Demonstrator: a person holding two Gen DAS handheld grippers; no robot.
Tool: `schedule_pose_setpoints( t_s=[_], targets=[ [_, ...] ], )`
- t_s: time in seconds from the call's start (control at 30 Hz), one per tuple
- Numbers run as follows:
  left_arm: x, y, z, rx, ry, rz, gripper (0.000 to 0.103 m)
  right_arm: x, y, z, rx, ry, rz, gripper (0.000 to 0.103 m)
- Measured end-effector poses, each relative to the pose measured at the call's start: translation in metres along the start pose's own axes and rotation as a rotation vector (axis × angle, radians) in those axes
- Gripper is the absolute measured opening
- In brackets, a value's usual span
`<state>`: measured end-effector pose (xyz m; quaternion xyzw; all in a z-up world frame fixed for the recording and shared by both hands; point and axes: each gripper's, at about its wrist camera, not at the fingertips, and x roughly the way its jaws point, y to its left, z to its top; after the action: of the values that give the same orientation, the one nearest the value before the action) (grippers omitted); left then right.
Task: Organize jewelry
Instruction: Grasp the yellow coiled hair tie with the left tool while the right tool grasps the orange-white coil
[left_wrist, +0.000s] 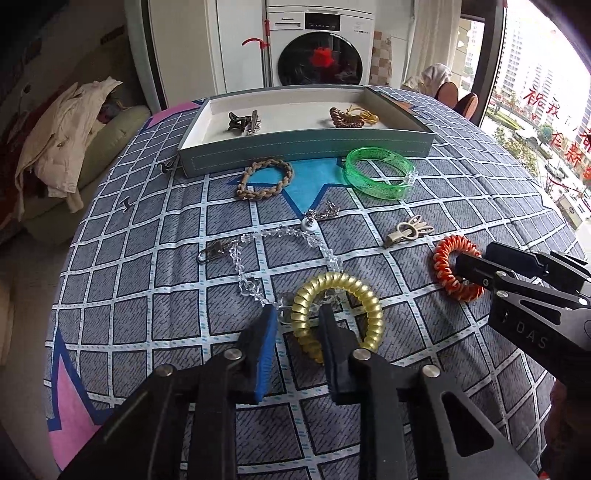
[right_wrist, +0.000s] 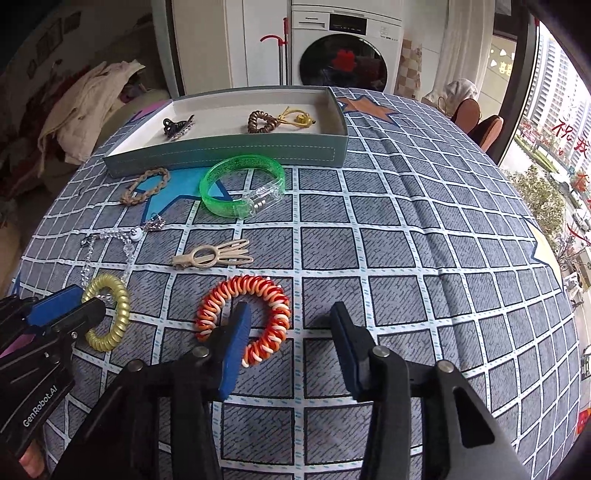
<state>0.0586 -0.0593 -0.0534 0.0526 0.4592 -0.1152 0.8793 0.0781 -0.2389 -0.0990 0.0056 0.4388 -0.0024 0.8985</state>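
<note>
My left gripper (left_wrist: 297, 314) is open, its jaws astride the left side of a yellow spiral hair tie (left_wrist: 338, 314) lying on the cloth; the right finger is inside the ring. My right gripper (right_wrist: 290, 314) is open, its left finger inside an orange-and-white spiral tie (right_wrist: 245, 317), the tie's right side between the jaws. A grey tray (left_wrist: 306, 146) at the back holds a dark claw clip (left_wrist: 243, 122), a brown spiral tie (left_wrist: 343, 117) and a yellow cord. The left gripper also shows in the right wrist view (right_wrist: 79, 306).
On the checked cloth lie a green bangle (left_wrist: 380, 173), a braided tan bracelet (left_wrist: 266, 179), a clear bead chain (left_wrist: 280, 236) and a beige hair clip (left_wrist: 408, 230). A washing machine, a sofa with clothes and a window stand beyond the table.
</note>
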Motion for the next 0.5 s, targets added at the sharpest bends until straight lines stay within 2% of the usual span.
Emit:
schedule_pose_setpoints(
  t_s=[0.03, 0.1, 0.4, 0.5],
  targets=[
    [0.0, 0.001, 0.0, -0.001, 0.0, -0.007, 0.031, 0.0, 0.001, 0.0, -0.003, -0.001, 0.004, 0.033],
    [-0.001, 0.005, -0.001, -0.018, 0.003, -0.039, 0.031, -0.001, 0.003, 0.0, -0.004, -0.003, 0.01, 0.014],
    [-0.015, 0.027, 0.0, -0.087, -0.021, -0.14, 0.031, -0.009, -0.018, -0.004, 0.105, -0.01, 0.064, 0.013],
    [-0.022, 0.032, 0.004, -0.096, -0.037, -0.145, 0.031, -0.014, -0.027, -0.003, 0.142, -0.013, 0.087, 0.013]
  ],
)
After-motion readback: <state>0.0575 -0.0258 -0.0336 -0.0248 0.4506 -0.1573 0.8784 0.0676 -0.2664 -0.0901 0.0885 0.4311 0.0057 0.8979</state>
